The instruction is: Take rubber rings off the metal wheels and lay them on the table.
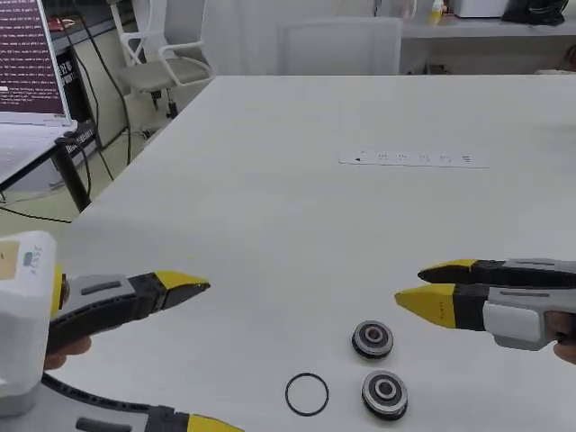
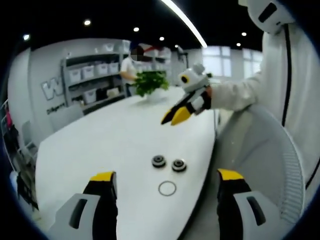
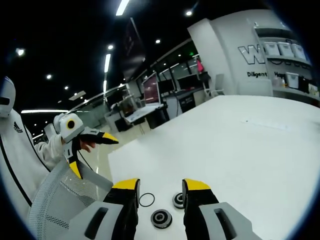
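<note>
Head view: table (image 1: 360, 207), near edge: 2 metal wheels (image 1: 373, 339) close together; 1 rubber ring (image 1: 307, 394) flat just beside them, prob. already pulled off. Left gripper (image 1: 200, 355): jaws wide apart, empty. Right gripper (image 1: 430, 284): jaws narrowly parted, empty, aimed toward wheels, likely for next pull.

The broad white tabletop (image 1: 297, 225) lies bare toward its far edge, save a flat pale strip (image 1: 414, 159) well back. Near the front edge two small black-rimmed metal wheels (image 1: 373, 340) (image 1: 385, 394) sit just beside each other, a thin black rubber ring (image 1: 307, 394) flat beside them. The yellow-tipped right gripper (image 1: 409, 285) hangs close by the wheels; bare table separates them from the wide-jawed left gripper (image 2: 166, 175)
</note>
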The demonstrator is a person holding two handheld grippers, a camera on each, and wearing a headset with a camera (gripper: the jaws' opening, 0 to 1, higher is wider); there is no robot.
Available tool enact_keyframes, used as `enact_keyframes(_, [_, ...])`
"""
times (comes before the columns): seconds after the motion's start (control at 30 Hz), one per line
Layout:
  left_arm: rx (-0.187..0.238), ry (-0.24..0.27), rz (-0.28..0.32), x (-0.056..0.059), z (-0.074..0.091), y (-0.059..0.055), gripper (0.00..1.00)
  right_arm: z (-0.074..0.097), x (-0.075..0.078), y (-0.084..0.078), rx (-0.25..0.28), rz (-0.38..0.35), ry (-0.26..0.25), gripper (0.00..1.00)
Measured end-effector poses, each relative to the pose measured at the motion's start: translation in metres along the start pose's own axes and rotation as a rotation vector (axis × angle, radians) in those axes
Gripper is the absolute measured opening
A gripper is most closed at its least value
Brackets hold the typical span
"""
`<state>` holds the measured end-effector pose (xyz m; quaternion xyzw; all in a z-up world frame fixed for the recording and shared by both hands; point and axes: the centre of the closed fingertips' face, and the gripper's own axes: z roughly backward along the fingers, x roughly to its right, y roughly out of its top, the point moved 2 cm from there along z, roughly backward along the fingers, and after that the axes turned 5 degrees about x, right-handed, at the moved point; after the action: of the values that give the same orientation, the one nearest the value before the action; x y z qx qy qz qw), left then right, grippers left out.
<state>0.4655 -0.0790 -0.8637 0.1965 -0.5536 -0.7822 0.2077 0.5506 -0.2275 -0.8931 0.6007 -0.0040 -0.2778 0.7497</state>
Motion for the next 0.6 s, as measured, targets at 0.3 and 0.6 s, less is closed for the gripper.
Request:
enact_keyframes(0.3, [0.045, -0.024, -0.109, -0.007, -0.015, 0.049, 0.8, -0.004, 0.003, -0.021, -0.079, 0.008, 0.01, 0.34])
enact_keyframes(0.6, [0.117, -0.134, -0.178, -0.001, -0.05, 0.087, 0.76, -0.01, 0.002, -0.041, -0.161, 0.017, 0.04, 0.37])
